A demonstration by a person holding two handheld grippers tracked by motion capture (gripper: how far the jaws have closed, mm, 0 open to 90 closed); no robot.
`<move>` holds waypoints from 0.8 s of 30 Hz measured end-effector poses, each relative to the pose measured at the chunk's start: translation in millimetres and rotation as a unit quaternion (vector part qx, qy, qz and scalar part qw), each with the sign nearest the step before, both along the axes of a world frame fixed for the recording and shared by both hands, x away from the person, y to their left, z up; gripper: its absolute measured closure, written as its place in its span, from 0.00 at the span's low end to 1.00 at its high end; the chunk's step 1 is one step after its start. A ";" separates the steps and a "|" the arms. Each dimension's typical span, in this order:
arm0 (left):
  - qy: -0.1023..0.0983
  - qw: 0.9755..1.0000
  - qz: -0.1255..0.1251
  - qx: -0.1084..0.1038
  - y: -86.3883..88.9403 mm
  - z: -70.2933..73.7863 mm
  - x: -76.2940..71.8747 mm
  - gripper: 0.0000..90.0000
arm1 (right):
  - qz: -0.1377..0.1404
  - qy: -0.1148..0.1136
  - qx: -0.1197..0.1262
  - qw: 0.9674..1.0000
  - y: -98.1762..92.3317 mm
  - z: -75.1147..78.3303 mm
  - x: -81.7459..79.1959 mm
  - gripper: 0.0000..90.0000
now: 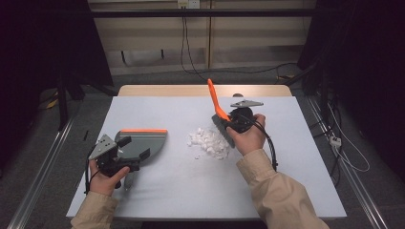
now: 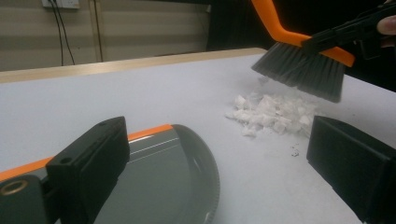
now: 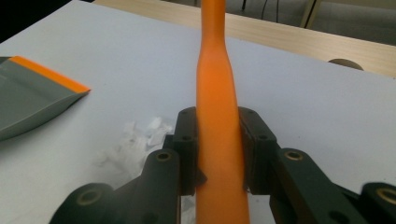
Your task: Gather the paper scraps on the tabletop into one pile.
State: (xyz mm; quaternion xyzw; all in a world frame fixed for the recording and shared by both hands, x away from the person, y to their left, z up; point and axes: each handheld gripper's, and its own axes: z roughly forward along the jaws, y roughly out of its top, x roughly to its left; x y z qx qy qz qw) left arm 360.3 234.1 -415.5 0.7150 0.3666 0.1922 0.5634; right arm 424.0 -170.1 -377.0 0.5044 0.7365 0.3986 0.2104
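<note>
Right gripper (image 1: 237, 120) fingers clamped; left gripper (image 1: 125, 151) fingers apart.

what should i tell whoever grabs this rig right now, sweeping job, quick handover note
Right gripper: shut on the orange brush handle, bristles lifted just above the pile.
Left gripper: at the grey dustpan; whether it grips can't be told.
White scraps lie heaped on the table, apart from the dustpan's orange lip.
Done: scraps gathered in one pile.
Left: sweep the pile into the dustpan.

Right gripper (image 1: 235, 120) clamps brush (image 1: 217, 112) over scraps (image 1: 208, 143).
</note>
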 end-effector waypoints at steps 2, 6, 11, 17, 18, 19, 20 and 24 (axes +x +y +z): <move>0.000 1.000 -0.001 0.003 0.3 -0.2 0.2 0.06 | 0.008 -0.001 -0.007 1.000 0.7 4.7 -4.6 0.80; -0.003 1.000 -0.002 0.002 -0.6 0.4 -0.4 0.06 | 0.024 -0.005 -0.010 1.000 -1.3 14.6 -12.6 0.80; 0.000 1.000 -0.002 0.003 -1.8 -0.2 -0.3 0.06 | 0.040 -0.009 0.000 0.999 -5.0 22.7 -20.1 0.80; -0.001 1.000 -0.003 0.003 -2.3 -0.3 0.0 0.06 | 0.059 -0.008 -0.011 0.998 -1.0 28.9 -22.3 0.80; 0.000 1.000 -0.003 0.004 -2.3 -0.5 0.0 0.06 | 0.062 -0.010 -0.008 0.998 -0.3 29.6 -22.8 0.80; 0.000 1.000 -0.003 0.006 -2.3 -0.7 0.2 0.06 | 0.064 -0.010 -0.008 0.998 0.4 30.6 -23.1 0.80; 0.001 1.000 -0.002 0.006 -2.3 -1.0 0.4 0.06 | 0.065 -0.012 -0.008 0.998 1.2 32.1 -23.1 0.80; 0.002 1.000 -0.002 0.005 -1.7 -1.0 0.5 0.06 | 0.065 -0.016 -0.009 0.998 3.1 38.6 -20.4 0.80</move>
